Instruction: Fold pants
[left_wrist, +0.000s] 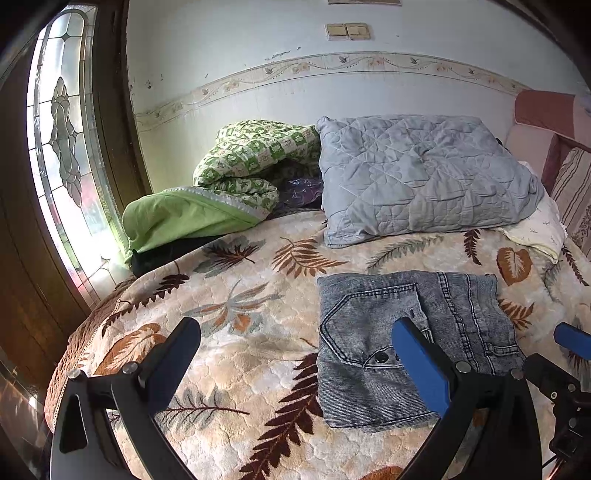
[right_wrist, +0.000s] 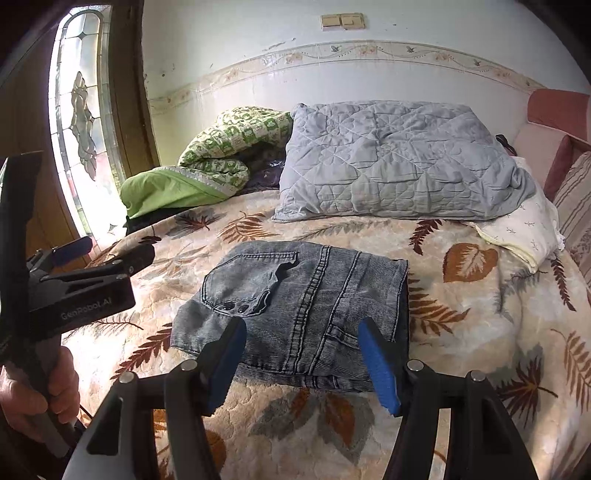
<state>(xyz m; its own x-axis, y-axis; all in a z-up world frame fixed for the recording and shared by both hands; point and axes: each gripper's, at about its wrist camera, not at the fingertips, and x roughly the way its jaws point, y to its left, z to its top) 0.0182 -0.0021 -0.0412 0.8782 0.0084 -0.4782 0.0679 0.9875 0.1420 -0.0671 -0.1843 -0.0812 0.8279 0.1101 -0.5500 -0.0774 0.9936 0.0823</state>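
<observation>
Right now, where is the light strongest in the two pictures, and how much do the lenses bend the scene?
Left wrist view: the stained-glass window glares white at its lower edge; the wall border curves from fisheye distortion. Right wrist view: the same window is overexposed, while the folded jeans stay evenly lit and sharp.

Faded ribbed denim pants (right_wrist: 295, 302); plush matt leaf-print blanket (right_wrist: 480, 314); quilted cloth pillow (right_wrist: 399, 162); matt black plastic right gripper (right_wrist: 303, 354)

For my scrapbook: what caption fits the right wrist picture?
Folded grey jeans lie on the leaf-print blanket, right tool open above them.
</observation>
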